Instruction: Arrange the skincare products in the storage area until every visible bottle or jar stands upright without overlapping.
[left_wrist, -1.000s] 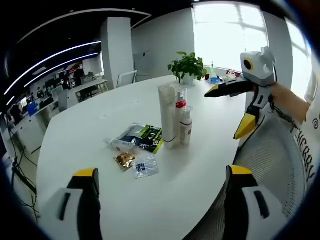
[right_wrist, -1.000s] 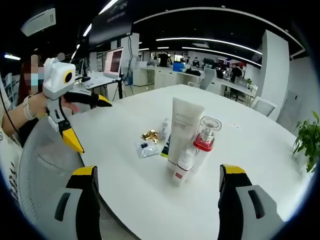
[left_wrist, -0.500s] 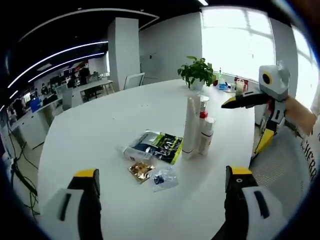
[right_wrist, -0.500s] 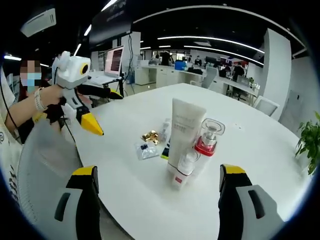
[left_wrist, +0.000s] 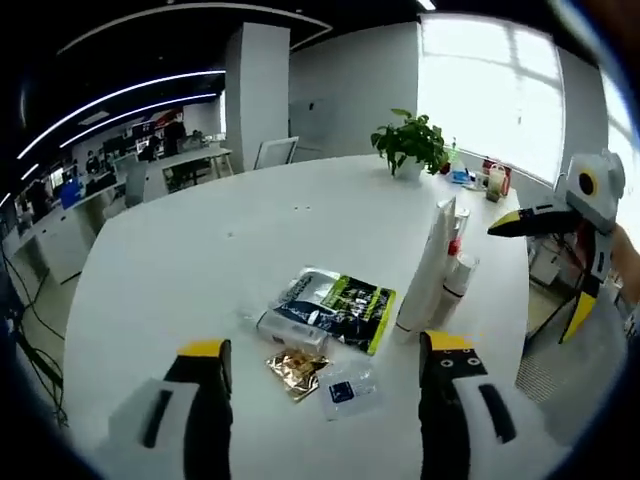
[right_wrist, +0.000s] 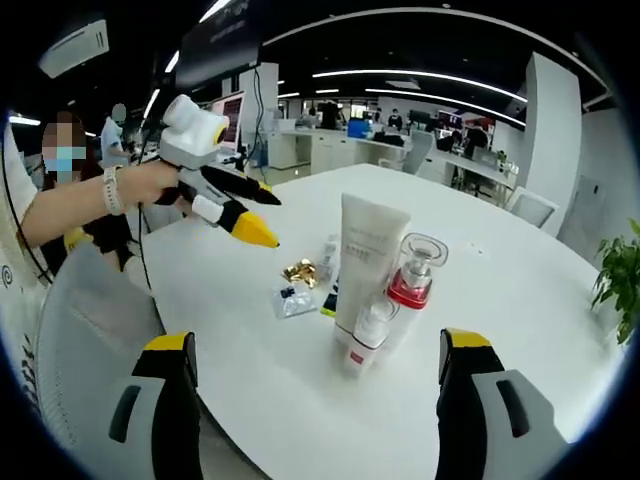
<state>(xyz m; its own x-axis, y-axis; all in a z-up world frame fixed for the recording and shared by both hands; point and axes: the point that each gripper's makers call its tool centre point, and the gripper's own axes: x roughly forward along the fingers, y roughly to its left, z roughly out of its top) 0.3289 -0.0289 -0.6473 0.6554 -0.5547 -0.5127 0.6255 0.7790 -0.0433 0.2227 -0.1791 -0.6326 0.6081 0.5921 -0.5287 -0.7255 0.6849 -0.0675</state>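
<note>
White tube (right_wrist: 366, 262), two bottles upright, sachets (left_wrist: 340, 308) beside them

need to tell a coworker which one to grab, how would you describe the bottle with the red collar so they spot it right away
On the big white table, look for the tight cluster of three upright products. The bottle with the red collar stands right beside the tall white tube, behind the small white spray bottle. It alone has a clear square cap above a red band; its neighbours are mostly white.
</note>
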